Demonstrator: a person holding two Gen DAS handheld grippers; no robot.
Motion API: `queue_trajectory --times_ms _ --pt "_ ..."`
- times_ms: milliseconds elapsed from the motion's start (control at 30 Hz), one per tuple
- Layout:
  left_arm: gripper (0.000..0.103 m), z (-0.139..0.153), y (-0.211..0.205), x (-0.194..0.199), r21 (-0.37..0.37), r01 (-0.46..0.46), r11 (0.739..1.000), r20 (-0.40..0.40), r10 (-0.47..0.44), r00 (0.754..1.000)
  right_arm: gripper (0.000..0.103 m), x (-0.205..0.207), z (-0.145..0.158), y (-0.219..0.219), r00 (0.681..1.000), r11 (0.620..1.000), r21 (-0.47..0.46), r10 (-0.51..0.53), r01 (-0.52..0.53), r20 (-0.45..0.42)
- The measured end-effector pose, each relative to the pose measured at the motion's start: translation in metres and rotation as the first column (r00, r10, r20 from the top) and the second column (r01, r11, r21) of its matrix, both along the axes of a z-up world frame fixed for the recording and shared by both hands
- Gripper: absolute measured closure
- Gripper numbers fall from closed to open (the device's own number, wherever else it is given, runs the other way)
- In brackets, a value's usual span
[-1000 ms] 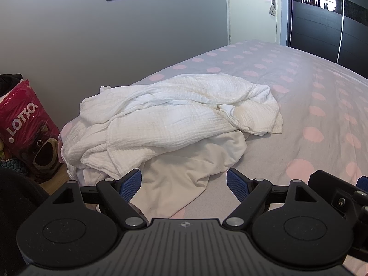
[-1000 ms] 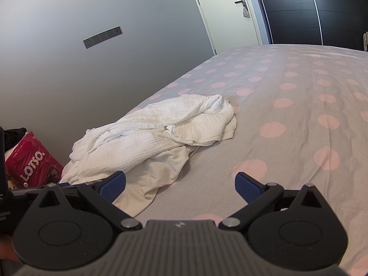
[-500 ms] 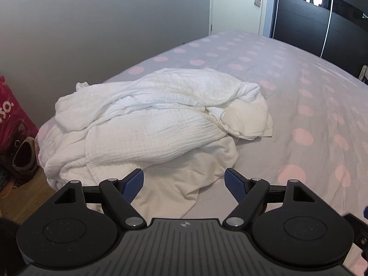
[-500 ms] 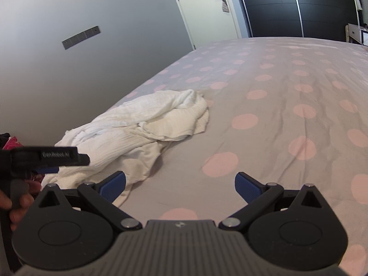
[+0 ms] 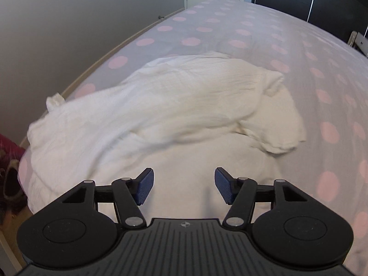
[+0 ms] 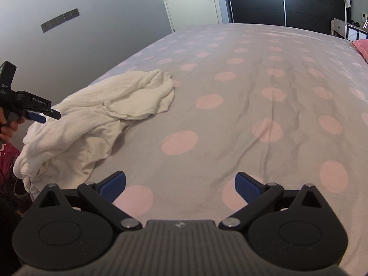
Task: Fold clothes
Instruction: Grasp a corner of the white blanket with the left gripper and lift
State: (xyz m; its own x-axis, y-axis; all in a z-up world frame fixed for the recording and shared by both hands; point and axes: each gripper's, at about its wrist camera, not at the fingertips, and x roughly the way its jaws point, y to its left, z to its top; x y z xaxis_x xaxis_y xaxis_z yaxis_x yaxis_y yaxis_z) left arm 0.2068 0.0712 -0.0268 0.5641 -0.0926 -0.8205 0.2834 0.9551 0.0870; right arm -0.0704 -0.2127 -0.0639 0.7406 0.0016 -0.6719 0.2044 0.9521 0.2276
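A crumpled white garment [image 5: 165, 115] lies in a heap on the near left corner of the bed. It also shows in the right wrist view [image 6: 96, 115]. My left gripper [image 5: 182, 185] is open and empty, hovering just above the garment's smooth near part. It shows from the side in the right wrist view [image 6: 40, 115], over the garment's left end. My right gripper [image 6: 180, 187] is open and empty above bare bedsheet, to the right of the garment.
The bed [image 6: 264, 96] has a grey sheet with pink dots. Its left edge [image 5: 96, 62] runs along a grey wall. A red bag [image 5: 9, 161] stands on the floor at the left. A dark wardrobe [image 6: 283, 0] and white door are at the back.
My left gripper has moved forward and down over the garment, which now fills its view. My right gripper has swung right, over the bare sheet.
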Motion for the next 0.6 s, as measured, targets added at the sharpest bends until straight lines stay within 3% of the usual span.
queue_trajectory --times_ms 33,233,333,467,600 --pt "0.056 -0.003 0.004 0.009 0.007 0.012 1.000 -0.002 -0.011 1.000 0.001 -0.002 -0.002 -0.002 1.000 1.000 0.005 -0.007 0.007 -0.008" --pt "0.059 -0.023 0.007 0.033 0.079 0.094 0.992 0.025 -0.096 0.995 0.001 -0.003 -0.018 -0.009 0.998 0.998 0.057 -0.025 0.028 -0.052" --pt "0.066 -0.020 0.005 0.030 0.118 0.090 0.989 0.114 -0.103 0.988 0.001 0.001 -0.024 -0.007 0.998 0.997 0.080 -0.014 0.020 -0.065" --pt "0.064 -0.014 -0.005 0.022 0.213 0.128 0.969 0.224 -0.176 0.959 0.001 0.004 -0.029 -0.004 0.997 0.996 0.088 0.004 0.003 -0.075" --pt "0.053 -0.029 -0.007 0.036 0.268 0.087 0.960 0.162 -0.134 0.978 0.001 0.006 -0.033 -0.006 0.997 0.994 0.106 0.002 0.007 -0.083"
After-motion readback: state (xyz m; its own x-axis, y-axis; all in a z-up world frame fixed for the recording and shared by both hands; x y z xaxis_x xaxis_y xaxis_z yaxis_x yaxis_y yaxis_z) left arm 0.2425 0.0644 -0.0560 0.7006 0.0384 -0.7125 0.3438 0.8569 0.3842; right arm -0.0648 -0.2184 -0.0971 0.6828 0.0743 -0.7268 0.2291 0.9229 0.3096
